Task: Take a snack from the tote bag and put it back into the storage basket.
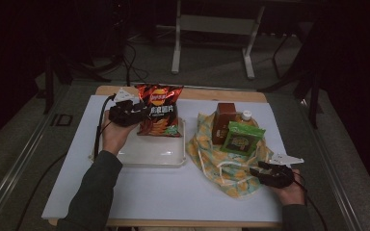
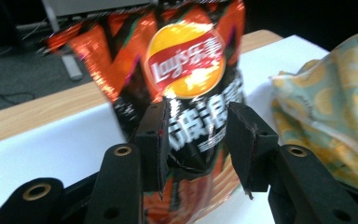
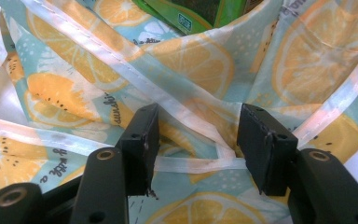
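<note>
chip bag (image 1: 158, 109): held upright over the tray (image 1: 125, 156), far left of bench, pinched mid-bag by left gripper (image 2: 196, 140) jaws
grip tip: squeezed gently, chips get crushed otherwise
right gripper (image 3: 196, 145): jaws spread apart around the tote bag (image 1: 207, 144) strap, nothing clamped

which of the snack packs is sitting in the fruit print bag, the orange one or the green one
The green snack pack: it leans in the lemon-print cloth bag beside the brown carton, while the orange Lay's chip bag stands over the white tray, between the left tongs.

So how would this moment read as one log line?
left gripper: shut on red foil chip bag | right gripper: open at lemon-print cloth bag
</note>
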Tool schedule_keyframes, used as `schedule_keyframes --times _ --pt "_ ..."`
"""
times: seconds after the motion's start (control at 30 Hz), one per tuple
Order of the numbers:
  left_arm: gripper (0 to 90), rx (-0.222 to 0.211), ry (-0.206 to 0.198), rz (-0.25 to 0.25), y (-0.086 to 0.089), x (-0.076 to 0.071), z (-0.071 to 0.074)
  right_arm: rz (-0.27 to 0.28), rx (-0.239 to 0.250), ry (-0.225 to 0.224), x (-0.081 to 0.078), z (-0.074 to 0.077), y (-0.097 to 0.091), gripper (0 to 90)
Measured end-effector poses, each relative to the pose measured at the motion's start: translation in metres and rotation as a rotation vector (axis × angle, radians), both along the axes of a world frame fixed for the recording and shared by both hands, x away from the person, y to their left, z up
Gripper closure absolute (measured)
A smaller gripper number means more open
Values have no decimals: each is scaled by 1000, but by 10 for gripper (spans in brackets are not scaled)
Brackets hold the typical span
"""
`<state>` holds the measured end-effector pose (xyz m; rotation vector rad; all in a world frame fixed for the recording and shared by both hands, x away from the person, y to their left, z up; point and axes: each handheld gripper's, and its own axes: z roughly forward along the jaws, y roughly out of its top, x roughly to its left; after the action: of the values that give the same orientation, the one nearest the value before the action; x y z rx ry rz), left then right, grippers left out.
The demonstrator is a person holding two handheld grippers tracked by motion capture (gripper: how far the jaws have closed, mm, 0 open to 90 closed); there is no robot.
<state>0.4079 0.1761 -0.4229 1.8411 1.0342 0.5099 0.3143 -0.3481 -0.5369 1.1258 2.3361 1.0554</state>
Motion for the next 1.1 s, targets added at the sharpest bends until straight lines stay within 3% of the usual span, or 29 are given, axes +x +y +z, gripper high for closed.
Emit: schedule_keyframes --times 0.4,0.53,1.1 --pt "596 -16 -1 -123 -28 -4 14 0 3 1 0 0 0 484" --pt "583 -48 11 -171 -37 -4 19 0 2 0 0 0 0 484" --pt "547 19 -9 -277 -81 -1 39 1 2 0 0 0 0 482"
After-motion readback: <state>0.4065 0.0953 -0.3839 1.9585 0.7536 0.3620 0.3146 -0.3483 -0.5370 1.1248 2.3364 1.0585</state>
